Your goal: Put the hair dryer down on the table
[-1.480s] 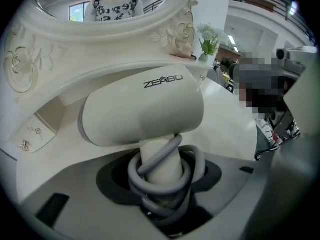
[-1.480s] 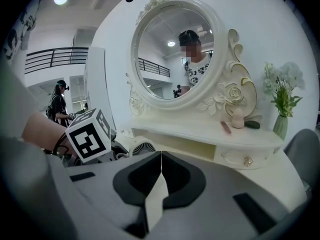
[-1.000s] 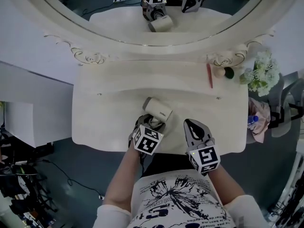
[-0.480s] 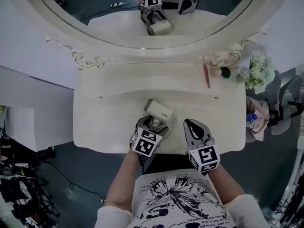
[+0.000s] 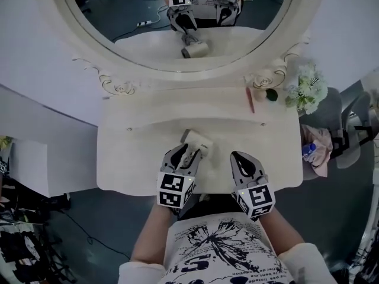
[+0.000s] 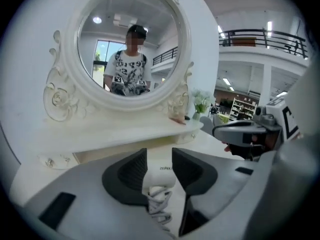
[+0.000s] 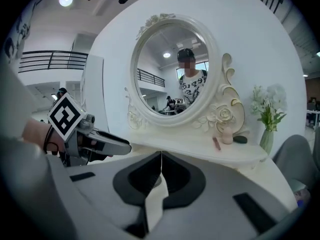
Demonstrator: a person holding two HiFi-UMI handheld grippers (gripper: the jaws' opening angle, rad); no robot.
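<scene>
The white hair dryer [image 5: 197, 141] lies on the cream dressing table [image 5: 130, 158], near its front edge. My left gripper [image 5: 188, 156] hangs above and just behind it. Its jaws have just been closing; they stand apart and do not touch the dryer. In the left gripper view the hair dryer [image 6: 161, 176] and its coiled cord [image 6: 159, 204] show through the gap of the left gripper [image 6: 159, 156]. My right gripper [image 5: 240, 157] floats to the dryer's right, over the table's front edge. In its own view the right gripper [image 7: 161, 156] is shut on nothing.
A big oval mirror [image 5: 177, 16] stands behind the table's raised shelf [image 5: 195, 102]. A red stick [image 5: 250, 99], two small items [image 5: 265, 93] and a vase of flowers [image 5: 305, 90] sit at the shelf's right end. A blue bottle [image 5: 307, 151] lies off the table's right side.
My left gripper opened, let go of the hair dryer and rose off it, then its jaws drew partly together. The dryer stays on the table. My right gripper rose slightly.
</scene>
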